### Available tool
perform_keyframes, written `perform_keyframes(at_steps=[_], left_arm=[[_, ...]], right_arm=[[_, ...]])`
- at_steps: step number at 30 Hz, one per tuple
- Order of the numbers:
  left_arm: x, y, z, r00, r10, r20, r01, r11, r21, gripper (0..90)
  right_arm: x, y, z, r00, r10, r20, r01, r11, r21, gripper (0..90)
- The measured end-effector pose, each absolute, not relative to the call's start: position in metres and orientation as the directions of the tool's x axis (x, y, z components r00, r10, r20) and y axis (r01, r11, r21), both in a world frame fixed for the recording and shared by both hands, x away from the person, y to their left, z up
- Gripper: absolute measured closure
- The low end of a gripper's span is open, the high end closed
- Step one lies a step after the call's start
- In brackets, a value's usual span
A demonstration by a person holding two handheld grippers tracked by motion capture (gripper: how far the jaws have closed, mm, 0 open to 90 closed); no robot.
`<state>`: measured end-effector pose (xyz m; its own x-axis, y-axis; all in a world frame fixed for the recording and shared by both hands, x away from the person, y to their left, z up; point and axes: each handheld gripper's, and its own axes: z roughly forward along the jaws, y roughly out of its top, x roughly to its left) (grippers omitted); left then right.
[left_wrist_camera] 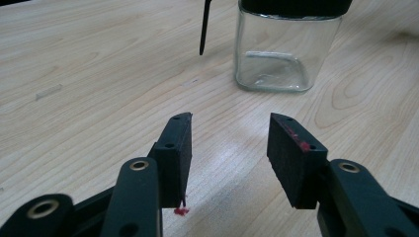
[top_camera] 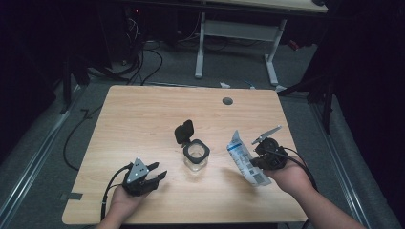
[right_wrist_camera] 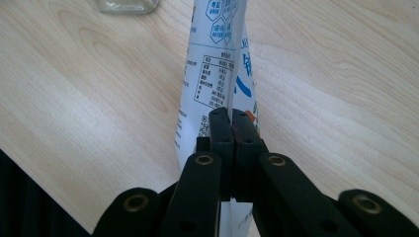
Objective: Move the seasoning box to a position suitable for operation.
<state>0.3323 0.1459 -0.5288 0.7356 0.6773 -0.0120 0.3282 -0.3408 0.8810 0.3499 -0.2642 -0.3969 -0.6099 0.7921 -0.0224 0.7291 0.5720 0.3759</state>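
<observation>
The right tongs (top_camera: 261, 164) are clamping a white and blue packet (top_camera: 244, 163), holding it up just right of the glass jar (top_camera: 196, 156) on the desk (top_camera: 143, 119). The packet is carrying a printed table and blue writing, too small to read. The left tongs (top_camera: 155, 177) are standing wide and empty, left of the jar, whose black lid (top_camera: 184, 131) is hanging open.

- The light wooden table (top_camera: 143, 119) carries a square glass jar (top_camera: 196, 156), standing ahead of the left gripper's fingers (left_wrist_camera: 179, 148).
- A grey round cap (top_camera: 227, 101) sits far beyond both fingers.
</observation>
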Motion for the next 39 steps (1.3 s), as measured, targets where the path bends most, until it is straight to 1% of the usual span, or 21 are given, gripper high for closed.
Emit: perform_keyframes(at_steps=[11, 13, 24, 28, 33, 39], left_arm=[[0.332, 0.146, -0.528, 0.737, 0.676, -0.014, 0.328, -0.339, 0.882, 52.5], [0.332, 0.146, -0.528, 0.736, 0.677, -0.015, 0.326, -0.336, 0.883, 52.5], [0.33, 0.144, -0.527, 0.743, 0.669, -0.016, 0.32, -0.334, 0.887, 51.9], [0.326, 0.139, -0.525, 0.749, 0.662, -0.014, 0.303, -0.324, 0.896, 50.3], [0.32, 0.131, -0.522, 0.766, 0.642, -0.007, 0.28, -0.324, 0.904, 49.5], [0.311, 0.119, -0.519, 0.796, 0.605, -0.023, 0.262, -0.309, 0.914, 47.5]], right_arm=[[0.353, -0.259, -0.395, -0.627, 0.779, -0.03, 0.736, 0.604, 0.305, 90.0], [0.353, -0.258, -0.393, -0.618, 0.786, -0.026, 0.746, 0.596, 0.299, 90.0], [0.353, -0.256, -0.387, -0.622, 0.783, -0.029, 0.739, 0.598, 0.311, 90.0], [0.351, -0.254, -0.384, -0.628, 0.778, -0.032, 0.733, 0.604, 0.313, 90.0], [0.349, -0.251, -0.378, -0.636, 0.771, -0.033, 0.724, 0.61, 0.322, 90.0], [0.347, -0.244, -0.371, -0.649, 0.76, -0.036, 0.712, 0.623, 0.323, 90.0]])
